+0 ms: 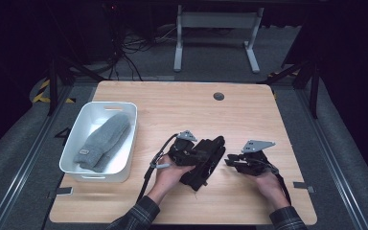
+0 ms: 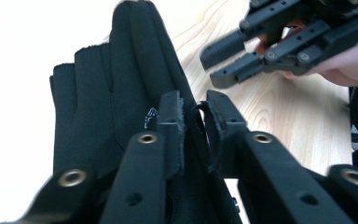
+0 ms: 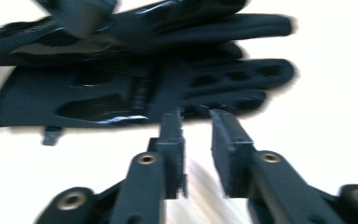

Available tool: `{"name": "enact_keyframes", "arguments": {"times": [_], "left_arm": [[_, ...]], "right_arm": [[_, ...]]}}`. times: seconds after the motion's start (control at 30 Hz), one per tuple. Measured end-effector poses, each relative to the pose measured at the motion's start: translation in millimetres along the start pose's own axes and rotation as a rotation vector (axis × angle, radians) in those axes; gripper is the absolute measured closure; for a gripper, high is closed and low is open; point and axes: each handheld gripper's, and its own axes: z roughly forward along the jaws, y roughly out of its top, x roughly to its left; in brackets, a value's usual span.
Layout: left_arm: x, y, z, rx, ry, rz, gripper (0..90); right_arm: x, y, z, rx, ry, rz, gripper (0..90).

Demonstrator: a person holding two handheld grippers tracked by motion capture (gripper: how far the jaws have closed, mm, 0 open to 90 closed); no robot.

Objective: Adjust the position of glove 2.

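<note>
In the left gripper view, the left gripper (image 2: 195, 105) has its two jaws drawn close together with an edge of the black glove (image 2: 121, 93) pinched between them; only a thin slit stays between the jaw tips, and fabric runs through it. The glove hangs up and to the left of the jaws, its fingers spread against the bright table.

The right gripper (image 3: 196, 113) holds its jaws a little apart, with nothing between them. In the right gripper view their tips stand just short of the glove's near edge, and whether they touch the fabric cannot be told because of blur.

From above, the left gripper (image 1: 191, 149) and the right gripper (image 1: 231, 160) sit either side of the black glove (image 1: 205, 160), which lies on the wooden table (image 1: 187, 105) a little right of centre, toward the near edge. A strip of bare wood separates the glove from the white bin (image 1: 84, 117) at the left, which holds a grey knitted mitten (image 1: 104, 141). Behind the glove the tabletop lies open up to the far edge, save for a small round grommet (image 1: 218, 96). To the right of the right gripper, bare wood runs to the table's right edge.
</note>
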Motion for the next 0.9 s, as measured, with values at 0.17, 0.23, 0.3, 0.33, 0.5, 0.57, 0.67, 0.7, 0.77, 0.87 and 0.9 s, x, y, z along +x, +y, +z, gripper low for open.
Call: {"name": "enact_keyframes", "arguments": {"times": [0.17,0.23,0.3,0.33,0.5,0.57,0.67,0.7,0.77,0.87,0.9], "left_arm": [[-2.3,0.5,-7.0,0.0,-0.001,0.017,79.2],[-3.8,-1.1,-9.9,0.008,0.002,0.022,86.3],[-5.0,-3.6,-12.3,0.024,0.001,0.031,89.5],[-6.0,-5.4,-13.1,0.033,0.001,0.035,89.7],[-12.0,-12.8,-13.6,0.063,-0.008,0.048,89.8],[-15.5,-16.1,-11.5,0.074,-0.018,0.051,89.8],[-19.7,-21.1,-4.3,0.103,-0.032,0.057,89.8],[-20.5,-22.1,-1.8,0.114,-0.035,0.059,89.8],[-21.9,-25.0,5.2,0.136,-0.036,0.064,89.7],[-21.4,-29.1,14.0,0.171,-0.028,0.067,89.8],[-21.1,-30.7,16.5,0.18,-0.023,0.068,89.8]], "right_arm": [[-15.5,-7.4,-10.2,-0.013,-0.063,0.039,56.2],[-22.3,-10.7,-13.4,-0.013,-0.09,0.064,49.8],[-26.5,-13.0,-14.5,-0.014,-0.121,0.081,42.3],[-29.0,-14.3,-14.5,-0.013,-0.127,0.091,39.3],[-37.9,-18.9,-12.9,0.001,-0.186,0.125,28.9],[-39.4,-19.4,-13.0,-0.004,-0.197,0.131,27.0],[-39.8,-20.0,-11.8,0.002,-0.219,0.124,23.6],[-39.8,-20.2,-11.1,0.005,-0.226,0.123,23.0],[-40.0,-20.8,-9.4,0.007,-0.248,0.122,22.0],[-39.0,-21.8,-5.4,0.028,-0.28,0.11,22.2],[-38.9,-22.1,-4.2,0.035,-0.279,0.109,22.2]]}}
